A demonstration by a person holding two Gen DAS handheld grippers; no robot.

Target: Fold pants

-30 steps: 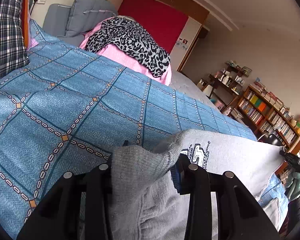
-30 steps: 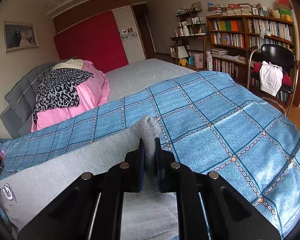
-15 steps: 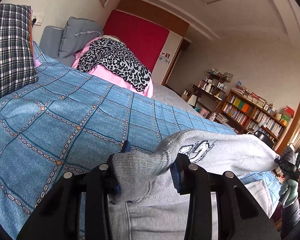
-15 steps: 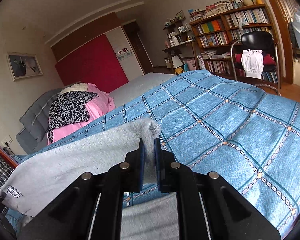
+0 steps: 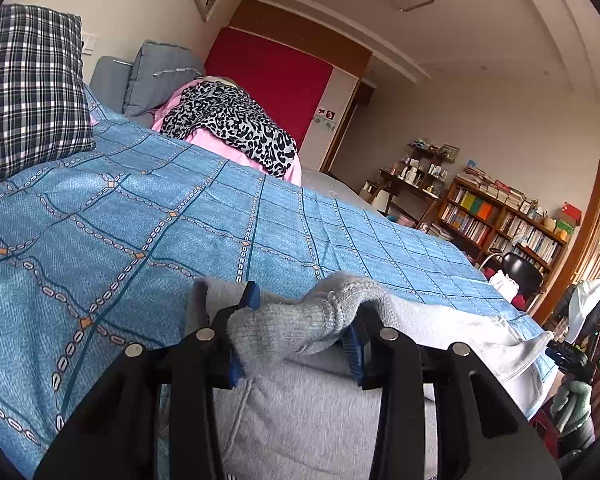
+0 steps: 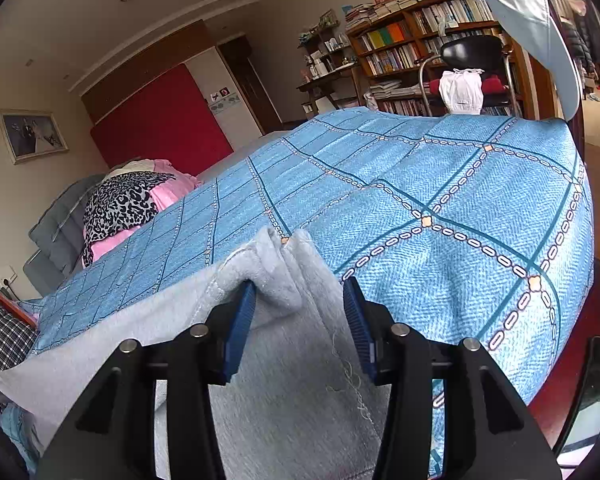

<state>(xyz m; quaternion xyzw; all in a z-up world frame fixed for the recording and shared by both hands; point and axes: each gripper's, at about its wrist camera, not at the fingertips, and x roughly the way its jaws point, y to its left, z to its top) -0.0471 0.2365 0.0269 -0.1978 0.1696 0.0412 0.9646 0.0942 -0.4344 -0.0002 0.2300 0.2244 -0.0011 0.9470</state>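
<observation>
Grey sweatpants [image 5: 320, 408] lie along the near edge of a bed with a blue patterned cover [image 5: 180, 216]. In the left wrist view my left gripper [image 5: 296, 328] has its jaws spread, and the ribbed grey waistband [image 5: 300, 324] lies bunched between the blue pads. In the right wrist view my right gripper [image 6: 300, 312] is open; the folded leg end of the pants [image 6: 284, 264] rests on the cover between the pads, loose. The pants stretch left across the bed [image 6: 120, 328].
A plaid pillow [image 5: 28, 92] stands at the bed's left. A pink and leopard-print pile [image 5: 228, 120] lies at the head. A bookshelf [image 6: 420, 40] and a black chair [image 6: 472, 68] stand beyond the bed's foot. The bed edge drops off at the right [image 6: 580, 240].
My right gripper was shut on the leg end and has opened, leaving it on the cover. Both grippers have come lower toward the bed, and the lifted pants have settled.
</observation>
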